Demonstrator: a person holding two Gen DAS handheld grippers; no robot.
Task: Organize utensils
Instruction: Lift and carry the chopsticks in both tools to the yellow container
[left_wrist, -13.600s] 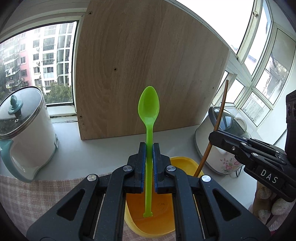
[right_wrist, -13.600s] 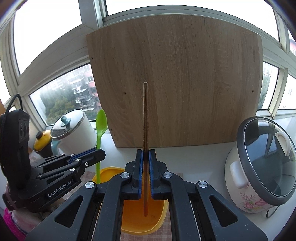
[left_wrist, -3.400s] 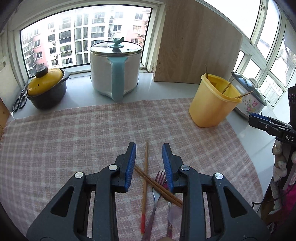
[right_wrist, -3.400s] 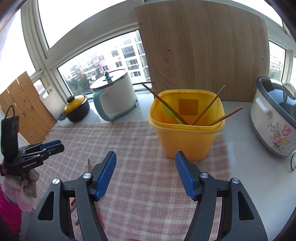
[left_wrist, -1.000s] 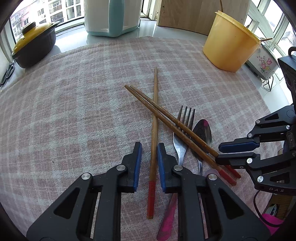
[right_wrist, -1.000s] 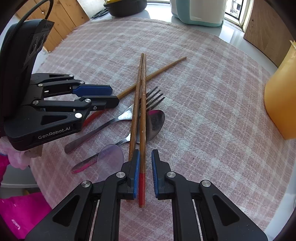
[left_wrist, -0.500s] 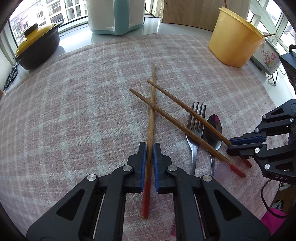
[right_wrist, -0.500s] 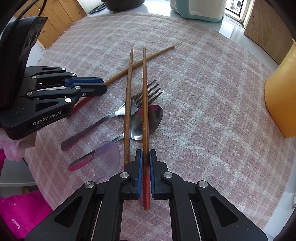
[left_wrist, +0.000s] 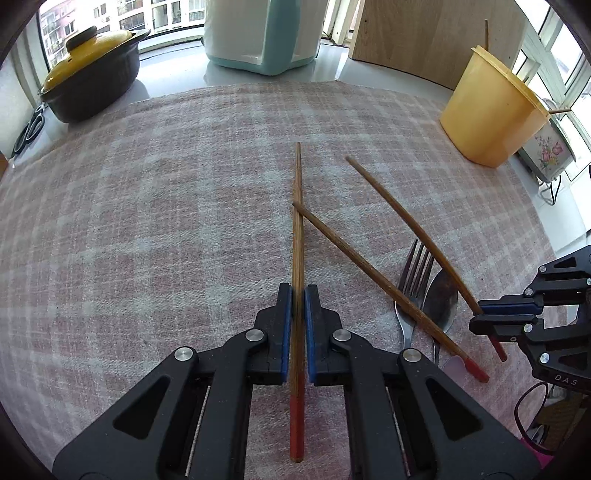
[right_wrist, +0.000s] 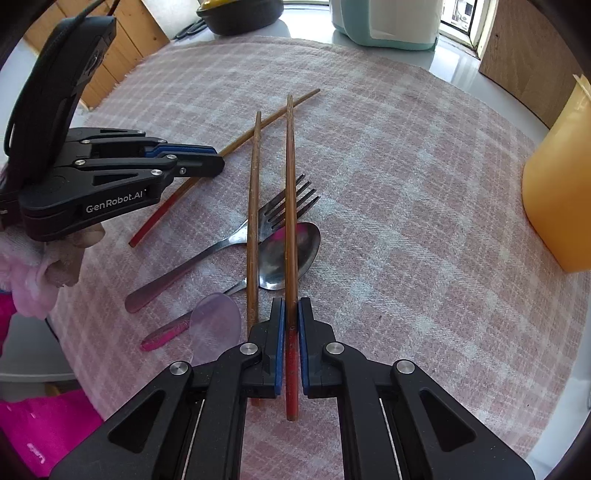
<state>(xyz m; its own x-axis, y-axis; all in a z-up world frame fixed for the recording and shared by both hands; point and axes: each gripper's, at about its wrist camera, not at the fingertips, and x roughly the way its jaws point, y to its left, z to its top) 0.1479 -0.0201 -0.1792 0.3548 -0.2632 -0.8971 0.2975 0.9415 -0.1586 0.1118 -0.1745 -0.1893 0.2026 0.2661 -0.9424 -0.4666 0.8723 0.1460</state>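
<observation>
Both claws now closed, each on one chopstick; a second ago the pads only straddled them. Left claw (left_wrist: 298, 295) pinches the left chopstick (left_wrist: 297, 229) above its red end. Right claw (right_wrist: 291, 306) pinches the right chopstick (right_wrist: 290, 192), lifted over spoon (right_wrist: 291, 254) and fork (right_wrist: 273, 218). Third chopstick (right_wrist: 253, 221) lies loose, its tip crossing my left stick. Yellow bin (left_wrist: 491, 110) sits at 2 o'clock, sticks already inside. Judgement: grasps secured, carry to bin next. Legible: "GenRobot.AI" on left claw body, "DAS" on right.

Three chopsticks (left_wrist: 297, 236) are counted on the cloth. One fork (right_wrist: 236, 236) and two spoons (right_wrist: 291, 254) are seen alongside
</observation>
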